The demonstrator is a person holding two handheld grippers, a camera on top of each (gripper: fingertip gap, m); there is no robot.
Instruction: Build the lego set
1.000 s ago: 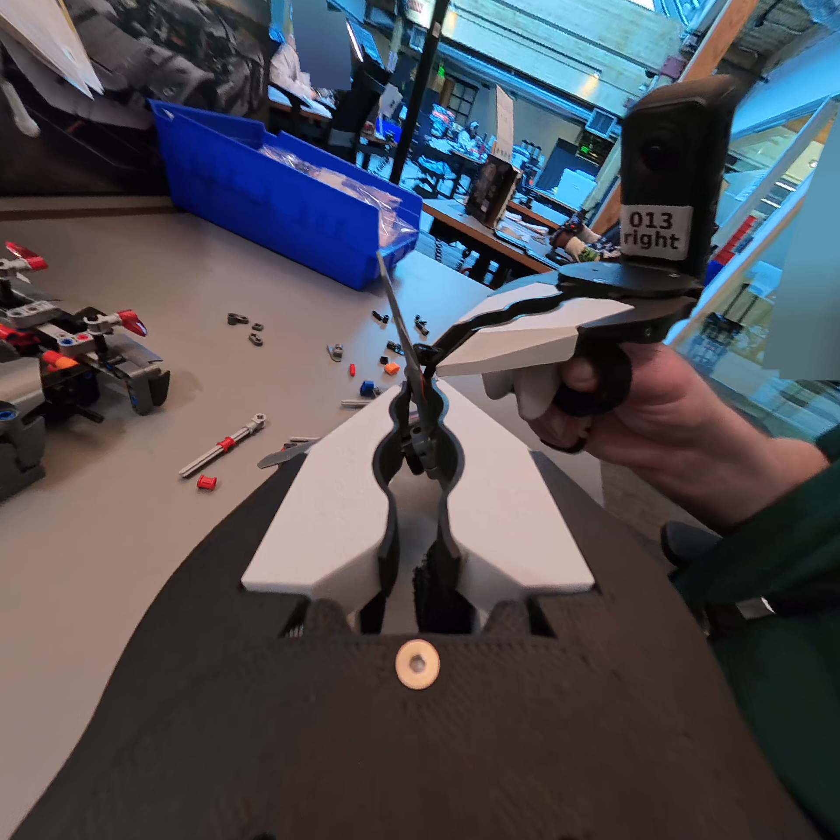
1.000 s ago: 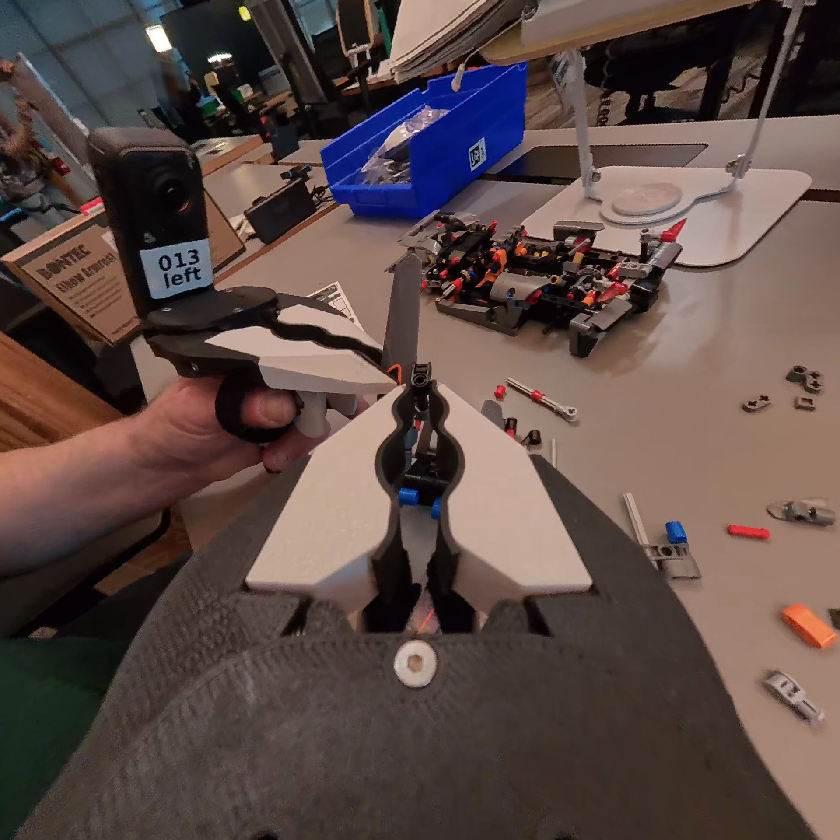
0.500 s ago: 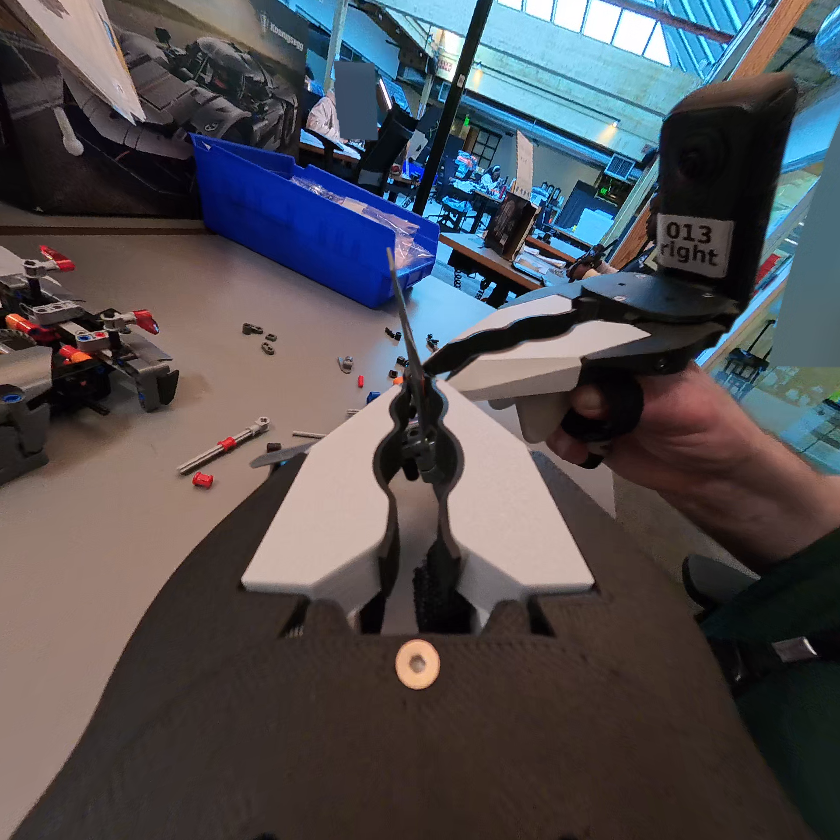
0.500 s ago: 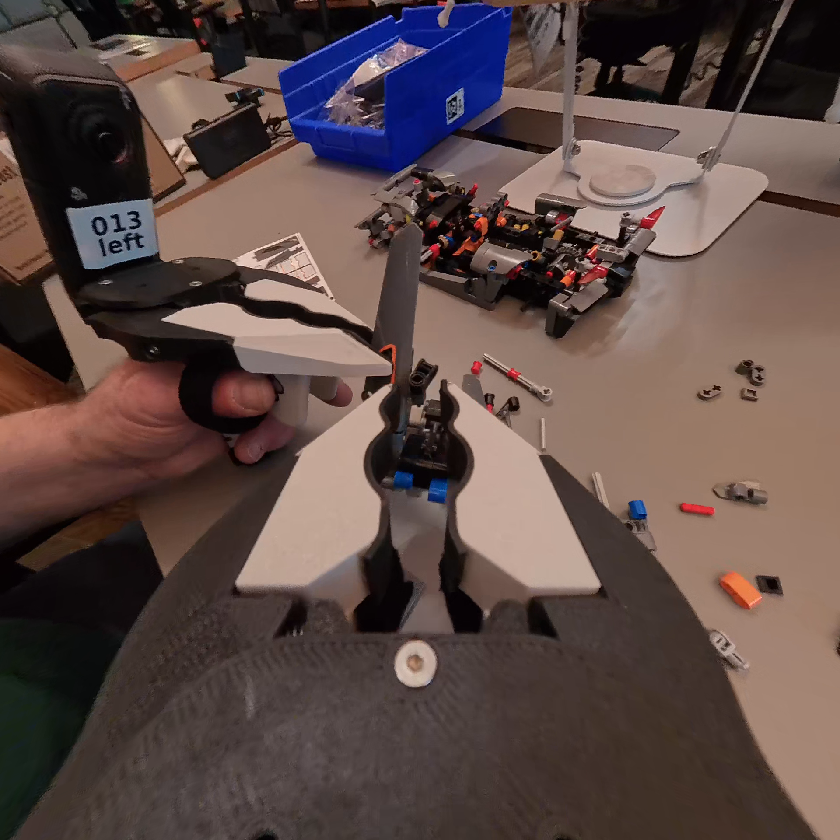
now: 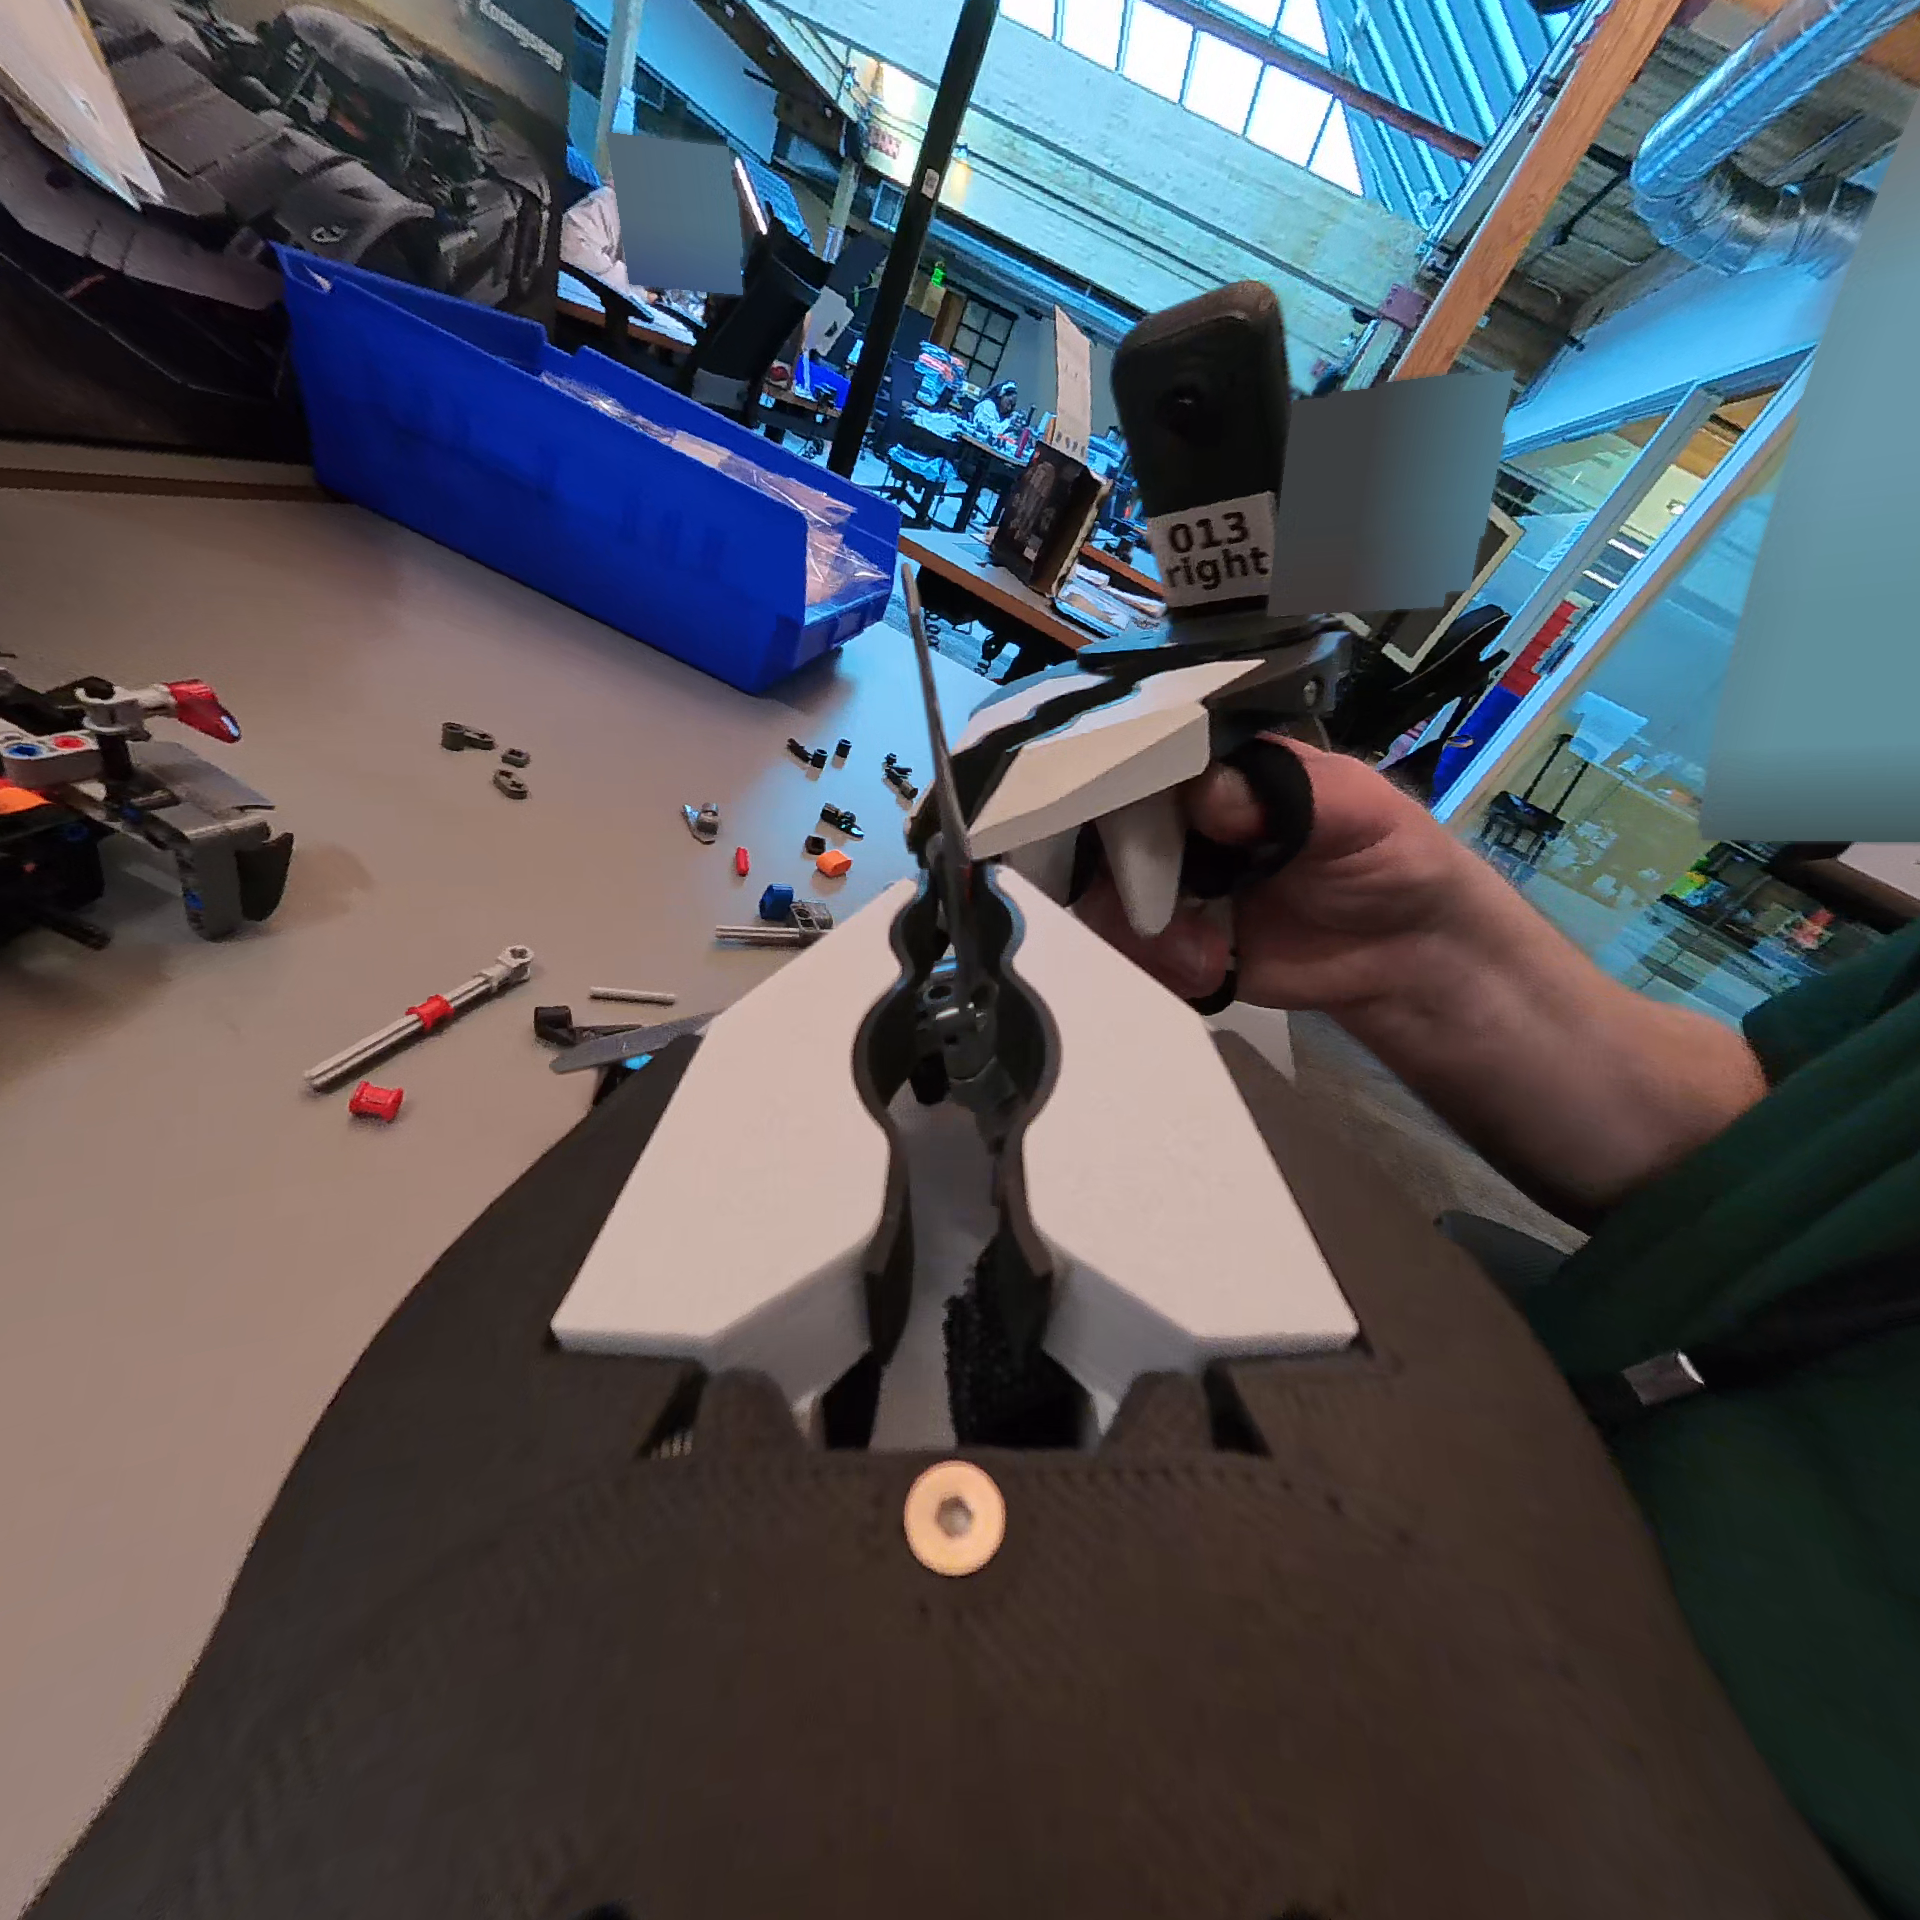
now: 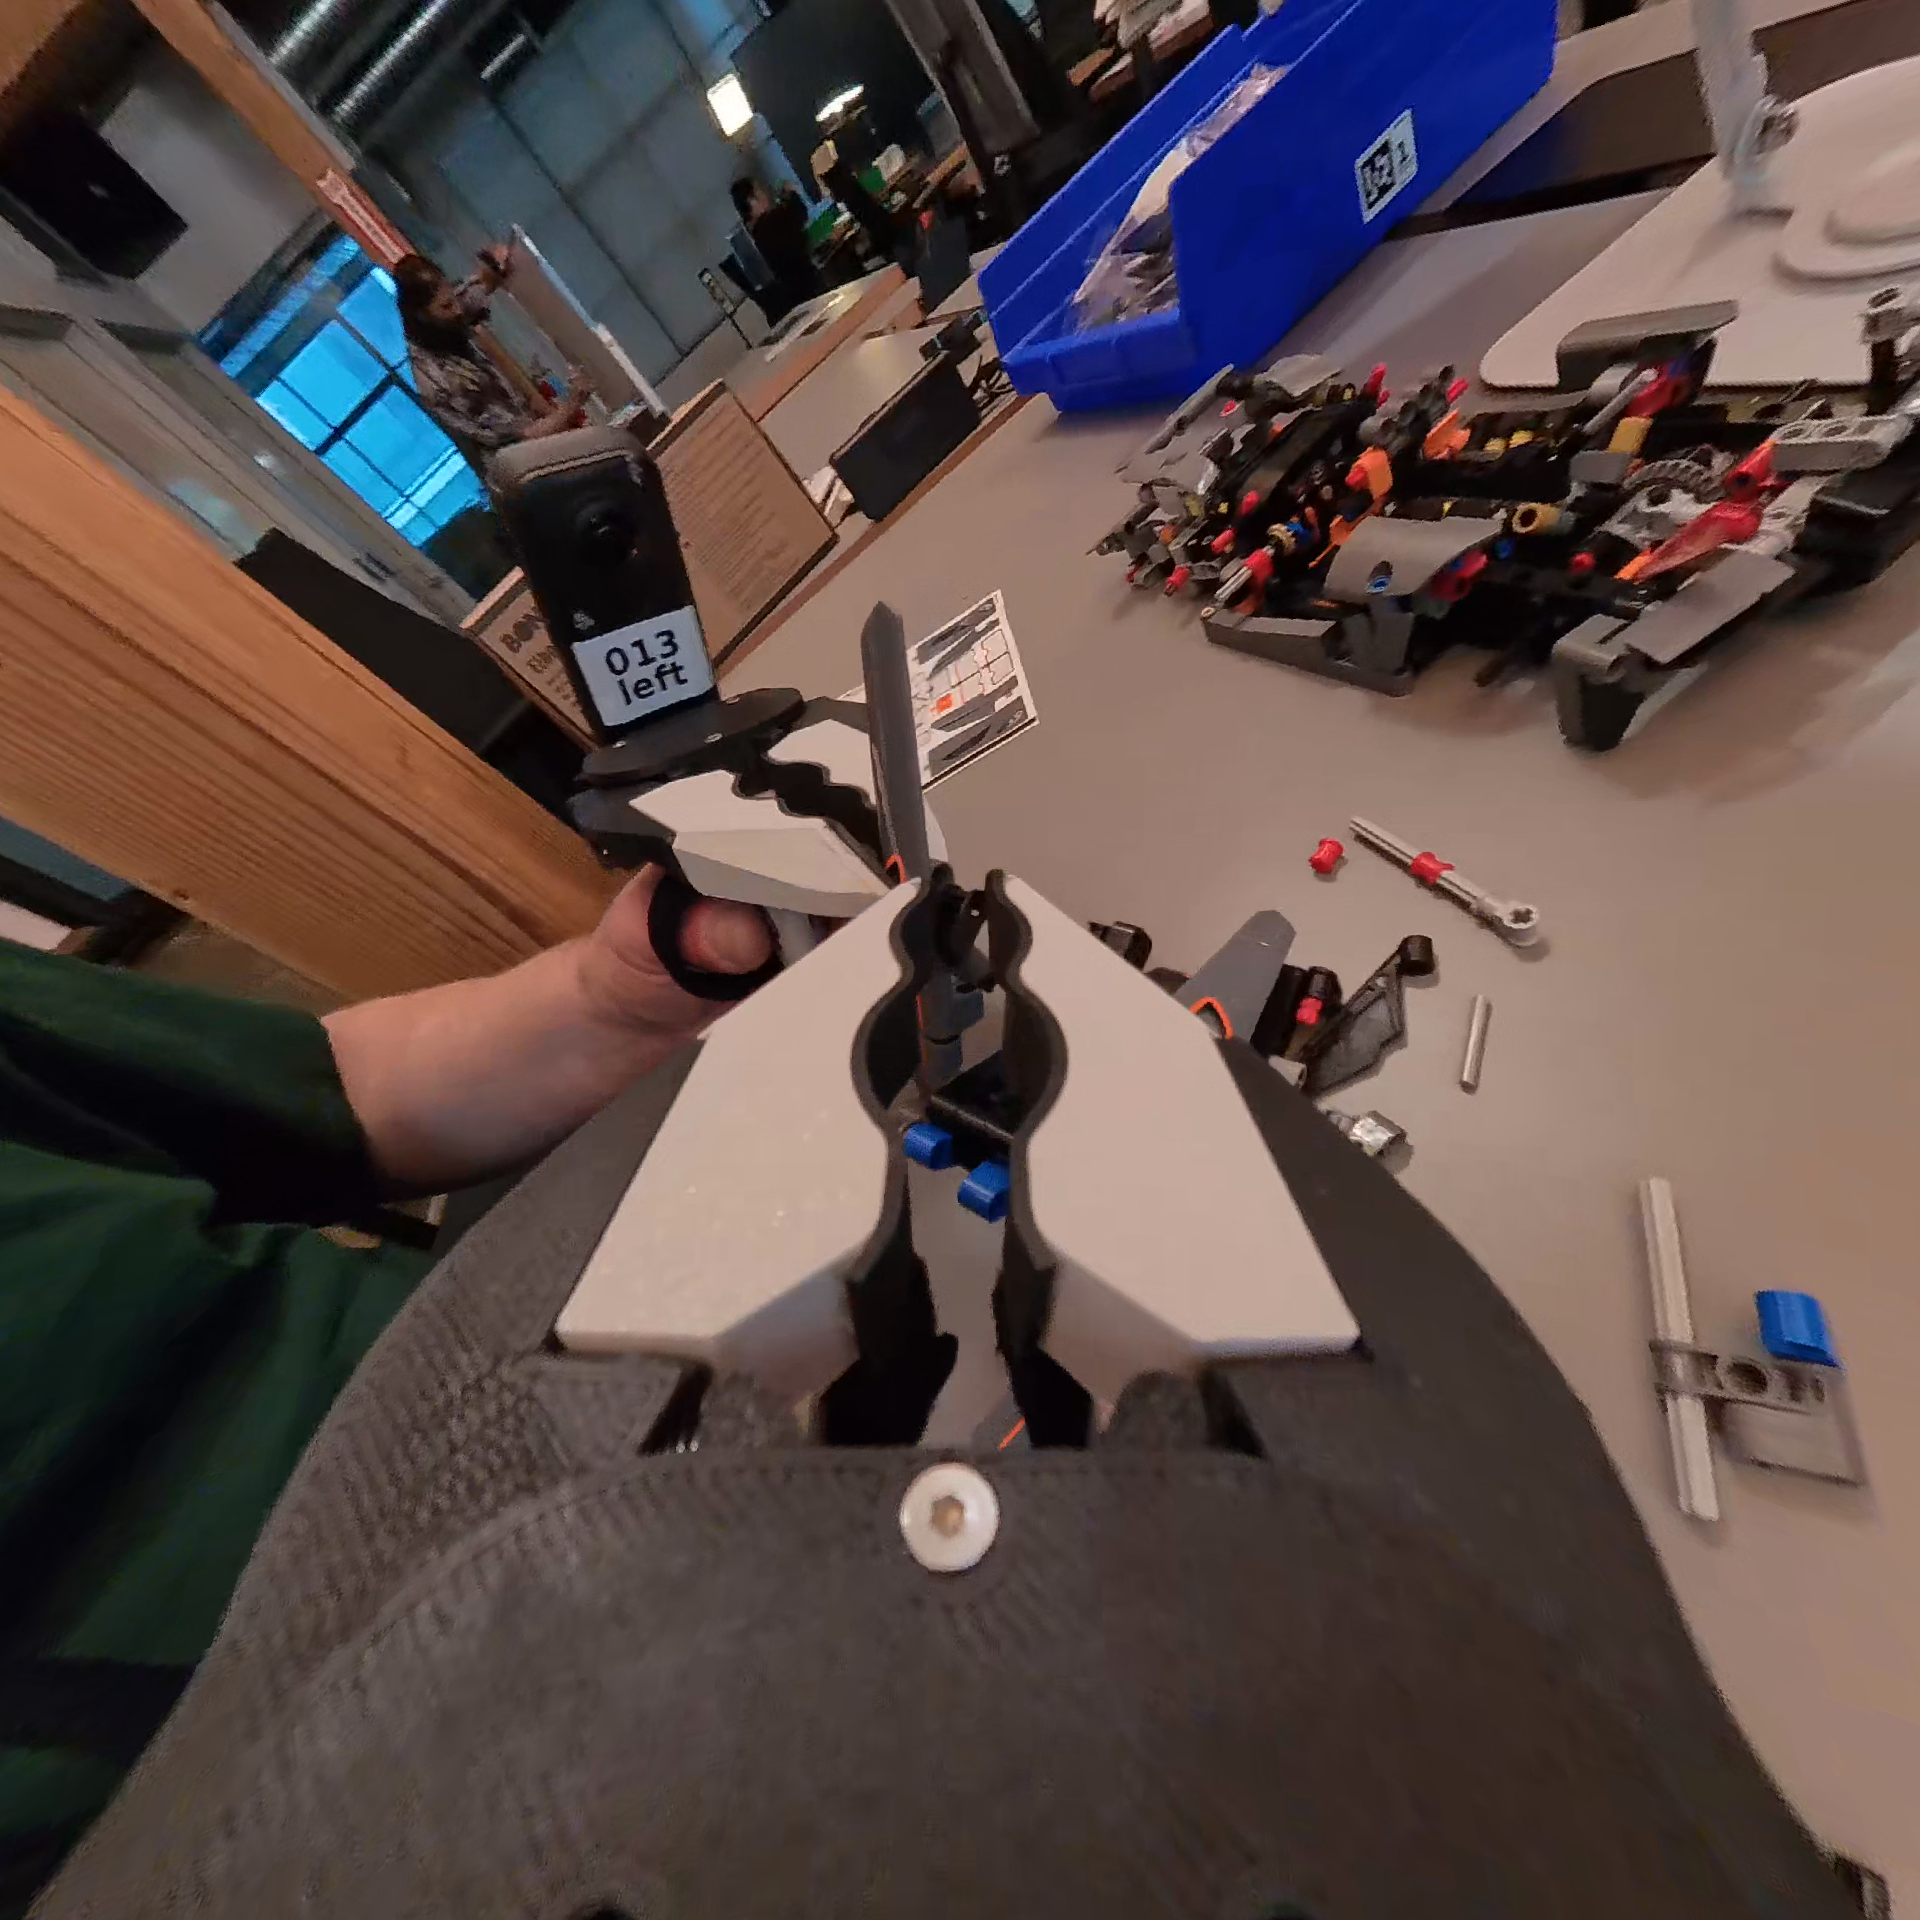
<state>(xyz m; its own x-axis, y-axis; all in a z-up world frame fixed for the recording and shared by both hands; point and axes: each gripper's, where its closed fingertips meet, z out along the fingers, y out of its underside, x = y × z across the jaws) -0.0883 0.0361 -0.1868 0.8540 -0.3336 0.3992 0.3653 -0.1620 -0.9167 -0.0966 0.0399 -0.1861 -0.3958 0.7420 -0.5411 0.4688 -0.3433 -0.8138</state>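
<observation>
My left gripper (image 5: 951,909) is shut on a long dark grey blade-shaped lego panel (image 5: 930,717) that stands upright, with a grey connector (image 5: 961,1039) at its base between the fingers. My right gripper (image 6: 956,896) is shut on a small black lego assembly with blue pins (image 6: 961,1148). The two grippers meet tip to tip above the table's near edge. The black assembly touches the base of the panel (image 6: 894,727). The right gripper shows in the left wrist view (image 5: 1081,758), and the left gripper shows in the right wrist view (image 6: 758,821). The exact joint is hidden by the fingers.
The partly built lego car (image 6: 1507,551) stands on the grey table (image 6: 1195,790), in front of a blue bin (image 6: 1299,177) and a white stand base (image 6: 1714,301). Loose parts lie near: a grey axle with a red bush (image 6: 1444,878), a second grey panel (image 6: 1242,961), a sticker sheet (image 6: 966,686). The grippers are tip to tip, or close to it.
The right gripper has turned and closed in on the panel's base. Both grippers have stayed shut on their pieces. The left gripper has tilted up a little.
</observation>
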